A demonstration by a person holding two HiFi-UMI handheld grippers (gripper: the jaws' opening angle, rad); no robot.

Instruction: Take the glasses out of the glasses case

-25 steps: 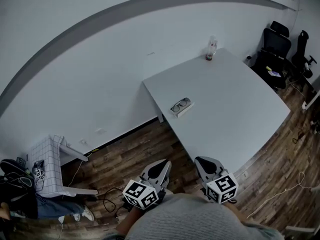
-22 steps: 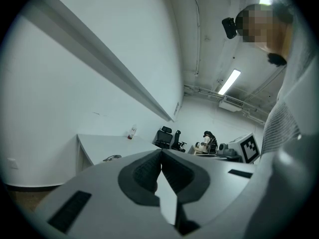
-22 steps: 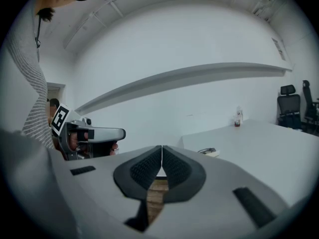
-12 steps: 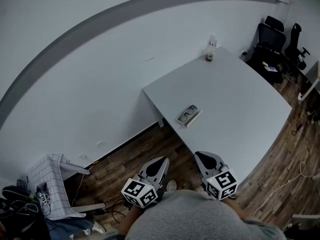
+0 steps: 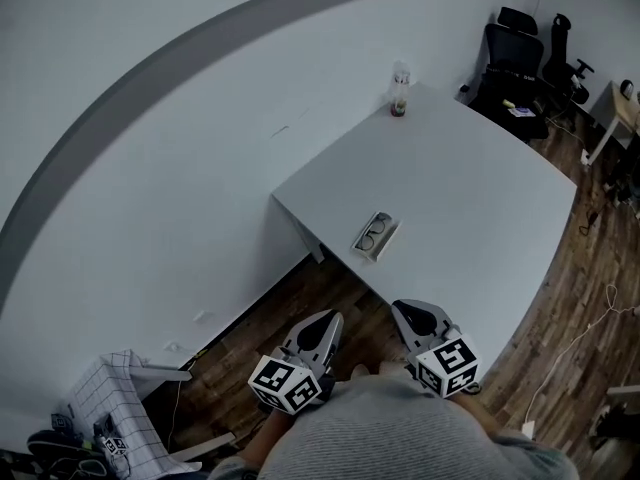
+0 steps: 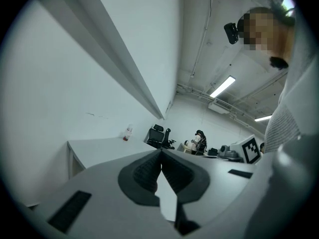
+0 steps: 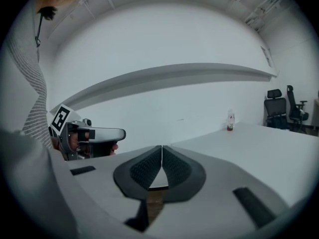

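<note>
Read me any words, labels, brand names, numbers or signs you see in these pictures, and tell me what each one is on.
No text here can be read.
The cubes on the left hand-held gripper and the right hand-held gripper: black-and-white square marker patterns, no letters or numbers.
The small clear bottle at the far corner of the white table: label too small to read.
The pale glasses case: no print can be made out.

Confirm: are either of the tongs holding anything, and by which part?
Nothing held. Left tongs and right tongs are both shut and empty, away from the glasses, which lie in the glasses case on the table.
</note>
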